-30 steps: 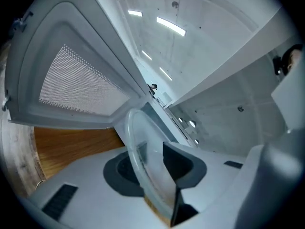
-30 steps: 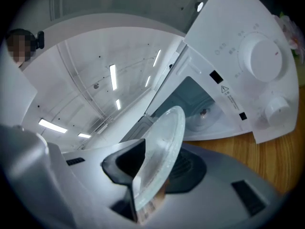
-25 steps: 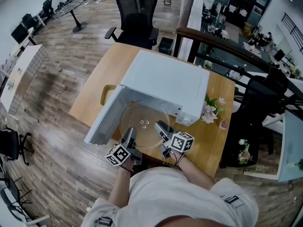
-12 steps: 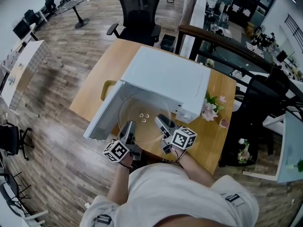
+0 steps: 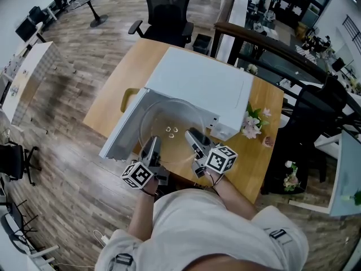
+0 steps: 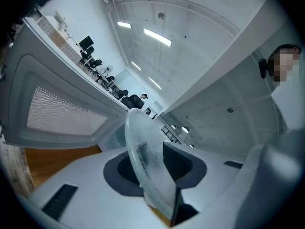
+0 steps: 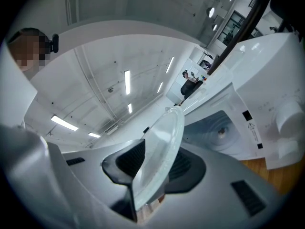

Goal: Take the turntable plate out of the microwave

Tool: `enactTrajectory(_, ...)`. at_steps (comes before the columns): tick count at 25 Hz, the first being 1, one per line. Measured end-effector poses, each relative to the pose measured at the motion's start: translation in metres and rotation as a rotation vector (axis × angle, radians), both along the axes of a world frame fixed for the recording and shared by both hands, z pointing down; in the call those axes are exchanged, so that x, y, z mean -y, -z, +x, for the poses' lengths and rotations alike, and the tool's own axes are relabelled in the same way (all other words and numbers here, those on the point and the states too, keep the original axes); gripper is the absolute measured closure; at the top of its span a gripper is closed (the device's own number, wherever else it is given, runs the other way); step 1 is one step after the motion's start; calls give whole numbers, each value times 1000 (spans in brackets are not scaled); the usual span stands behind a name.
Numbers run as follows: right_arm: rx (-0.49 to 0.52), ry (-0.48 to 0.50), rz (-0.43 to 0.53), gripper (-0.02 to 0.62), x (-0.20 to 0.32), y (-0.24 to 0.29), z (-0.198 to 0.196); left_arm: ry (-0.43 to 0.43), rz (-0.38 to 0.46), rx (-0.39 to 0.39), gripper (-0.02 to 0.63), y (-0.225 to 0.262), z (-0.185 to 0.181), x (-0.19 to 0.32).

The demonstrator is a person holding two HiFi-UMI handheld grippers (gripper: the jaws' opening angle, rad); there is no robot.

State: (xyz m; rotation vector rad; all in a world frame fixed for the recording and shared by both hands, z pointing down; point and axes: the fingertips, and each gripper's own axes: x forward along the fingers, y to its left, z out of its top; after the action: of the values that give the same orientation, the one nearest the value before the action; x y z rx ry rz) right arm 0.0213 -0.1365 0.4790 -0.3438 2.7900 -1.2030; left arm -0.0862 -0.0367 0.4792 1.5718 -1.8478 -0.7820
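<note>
The clear glass turntable plate [image 5: 169, 114] hangs roughly flat in front of the white microwave [image 5: 197, 86], whose door [image 5: 121, 131] stands open to the left. My left gripper [image 5: 152, 147] is shut on the plate's near left rim, my right gripper [image 5: 193, 138] on its near right rim. In the left gripper view the plate [image 6: 138, 142] runs edge-on between the dark pads of the left gripper [image 6: 152, 171]. In the right gripper view the plate [image 7: 164, 147] sits likewise in the right gripper [image 7: 152, 168], with the empty microwave cavity [image 7: 219, 130] behind it.
The microwave stands on a wooden table [image 5: 124, 78]. A bunch of pale flowers [image 5: 254, 123] lies on the table right of the microwave. A yellow handle-like piece [image 5: 127, 97] is by the door's hinge side. An office chair [image 5: 166, 10] stands beyond the table.
Both grippers have lifted the plate upward together; it now sits higher in front of the microwave opening. The grip on the rim is unchanged.
</note>
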Motion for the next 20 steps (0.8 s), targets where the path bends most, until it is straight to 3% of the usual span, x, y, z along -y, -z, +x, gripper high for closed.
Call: enactTrajectory(20, 35, -5, 42, 466, 8, 25, -5, -9, 33, 40, 477, 25, -5, 9)
